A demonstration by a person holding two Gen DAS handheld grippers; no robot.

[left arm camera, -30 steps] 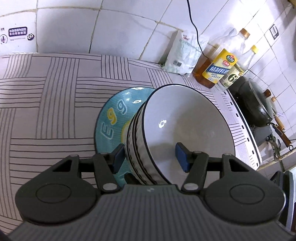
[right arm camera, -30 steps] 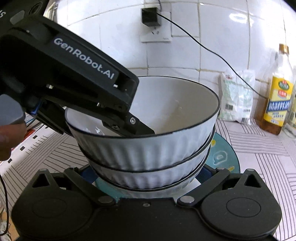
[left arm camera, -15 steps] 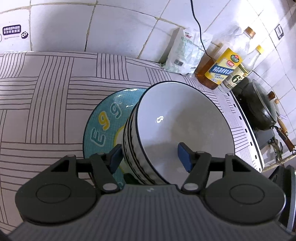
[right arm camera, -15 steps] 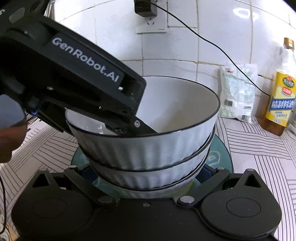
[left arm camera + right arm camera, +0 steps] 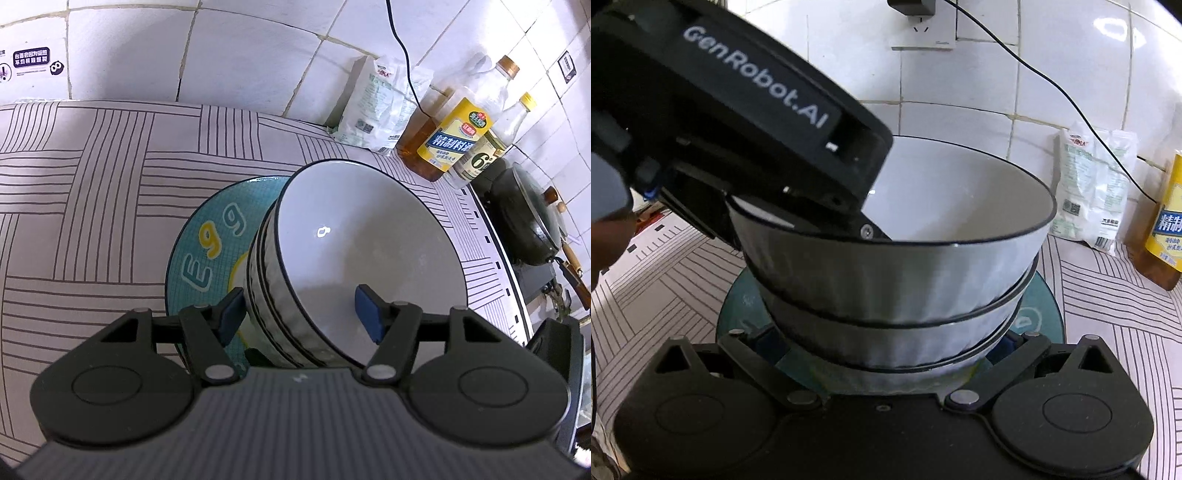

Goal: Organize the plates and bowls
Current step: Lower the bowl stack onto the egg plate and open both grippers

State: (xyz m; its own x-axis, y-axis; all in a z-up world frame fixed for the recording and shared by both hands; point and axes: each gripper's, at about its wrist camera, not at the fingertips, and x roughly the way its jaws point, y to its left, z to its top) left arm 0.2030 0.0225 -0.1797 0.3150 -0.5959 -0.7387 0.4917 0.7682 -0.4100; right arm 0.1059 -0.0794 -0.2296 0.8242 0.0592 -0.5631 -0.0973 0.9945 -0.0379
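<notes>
A stack of three white ribbed bowls with black rims [image 5: 362,251] [image 5: 897,280] stands on a teal plate lettered "Egg" [image 5: 207,251] [image 5: 742,306]. My left gripper [image 5: 299,314] straddles the near rim of the stack, one blue pad [image 5: 231,315] outside and one [image 5: 367,314] inside the top bowl, with gaps on both sides. My right gripper [image 5: 886,347] is spread wide around the bottom of the stack, just above the plate; its fingertips are mostly hidden behind the bowls. The left gripper's black body [image 5: 738,122] hangs over the bowls in the right wrist view.
A white bag [image 5: 380,107], oil bottles [image 5: 454,136] and a power cord stand against the tiled wall at the back right. A black wok [image 5: 532,221] sits on a stove to the right. The counter has a striped cover [image 5: 74,203].
Both grippers have shifted slightly around the stack; the right wrist view sits a little closer and lower. The bowls and plate stay in place, and the jaws' openings look unchanged.
</notes>
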